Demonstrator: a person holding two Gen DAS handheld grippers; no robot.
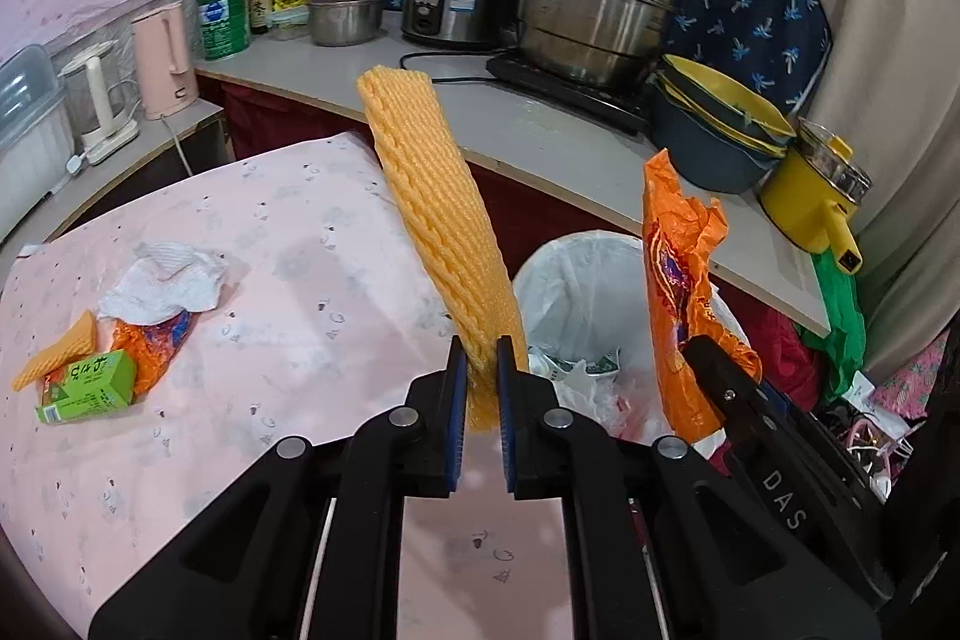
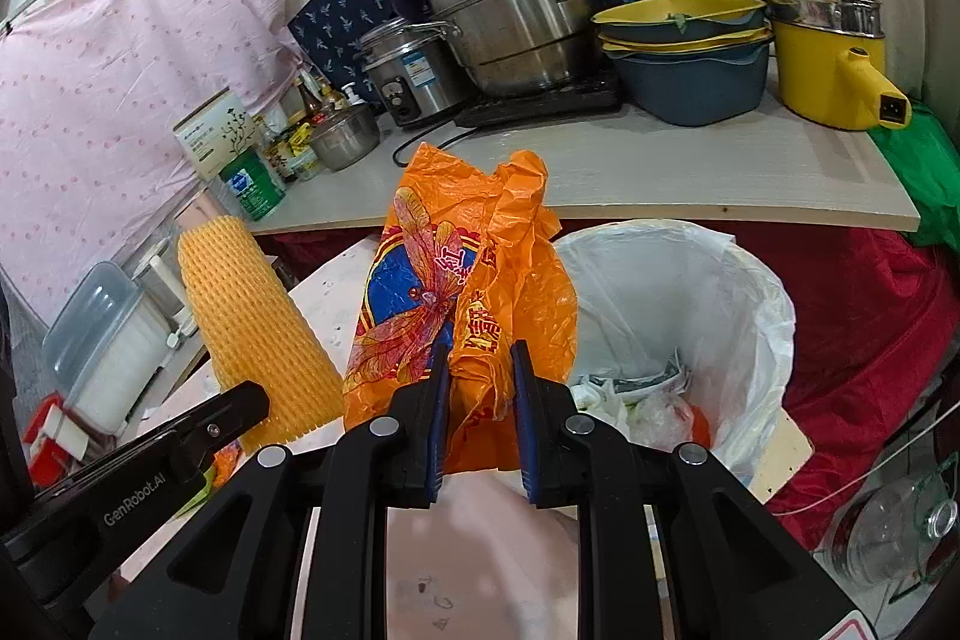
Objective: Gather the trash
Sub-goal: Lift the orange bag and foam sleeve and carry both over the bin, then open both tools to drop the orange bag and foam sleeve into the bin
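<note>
Beside the pink table [image 1: 288, 244], a bin [image 2: 750, 292] with a white liner: holds crumpled paper, clear plastic and an orange scrap at the bottom. My left gripper [image 1: 481, 376]: clamped on a yellow foam net [image 1: 432, 196], standing upright near the bin's rim. My right gripper [image 2: 480, 376]: clamped on an orange bag [image 2: 474, 268], held just beside the bin. On the table, well apart: white tissue [image 1: 162, 280], green carton [image 1: 90, 385], more orange plastic, a foam piece. Counter [image 2: 660, 184]: steel pot [image 2: 516, 22], stacked basins [image 2: 690, 64].
</note>
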